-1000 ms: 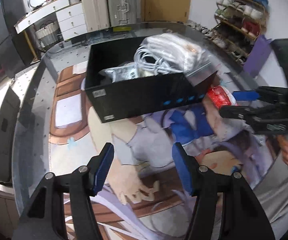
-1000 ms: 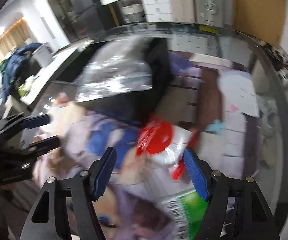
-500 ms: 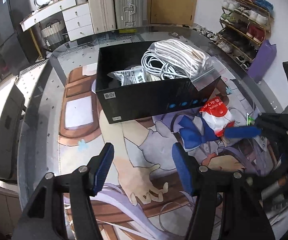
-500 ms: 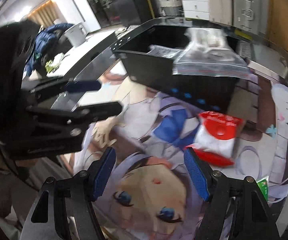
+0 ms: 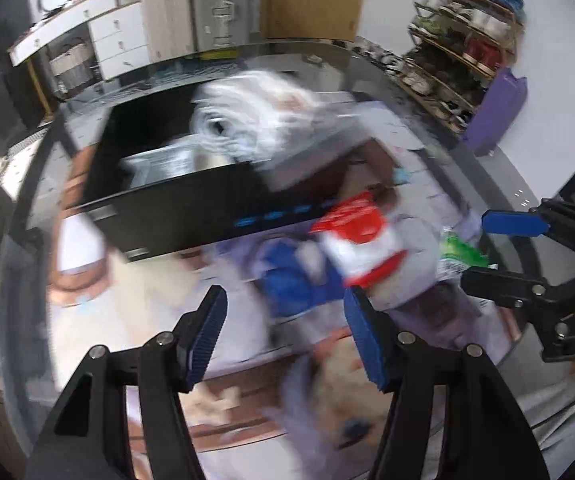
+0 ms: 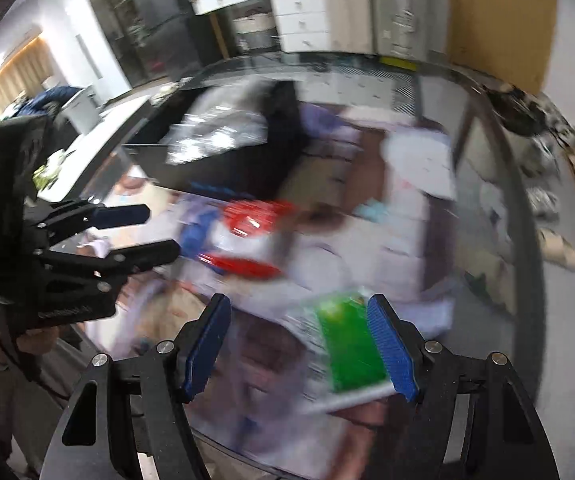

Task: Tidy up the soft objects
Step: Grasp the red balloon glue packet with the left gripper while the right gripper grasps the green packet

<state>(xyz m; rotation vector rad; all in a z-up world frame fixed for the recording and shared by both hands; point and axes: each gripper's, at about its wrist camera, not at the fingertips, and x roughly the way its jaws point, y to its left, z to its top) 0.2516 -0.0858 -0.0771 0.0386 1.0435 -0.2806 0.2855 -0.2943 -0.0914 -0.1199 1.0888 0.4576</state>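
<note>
**Red and green packets left outside the black box**

Black, rigid and open-topped, the rectangular storage box [image 5: 191,204] sits at about eleven o'clock in the left wrist view, already holding a clear bag of coiled white cable [image 5: 255,120] and a silvery foil packet [image 5: 167,164]. Both views are heavily blurred, so fine detail is uncertain.

On the printed cartoon mat [image 5: 159,300] covering the surface, a soft red-and-white plastic packet [image 5: 361,240] lies just beside the box's front wall, at about one o'clock from the left tool [image 5: 285,330]. That tool is spread wide and carries nothing; the packet sits just beyond its right finger. A flat green-and-white packet [image 6: 347,352] lies nearer the surface's edge, directly ahead of the right tool [image 6: 299,346], at twelve to one o'clock between its blue pads [image 6: 387,344]. This tool is likewise spread apart, with nothing pinched.

The step in hand looks like the right tool taking the green packet. To do it well: slow down first, centre the packet between the pads, come in low and shallow so one finger slides under an edge, and pinch the flat body, not a loose corner, since thin film will likely slip or fold. Keep the left tool well apart from that path
</note>
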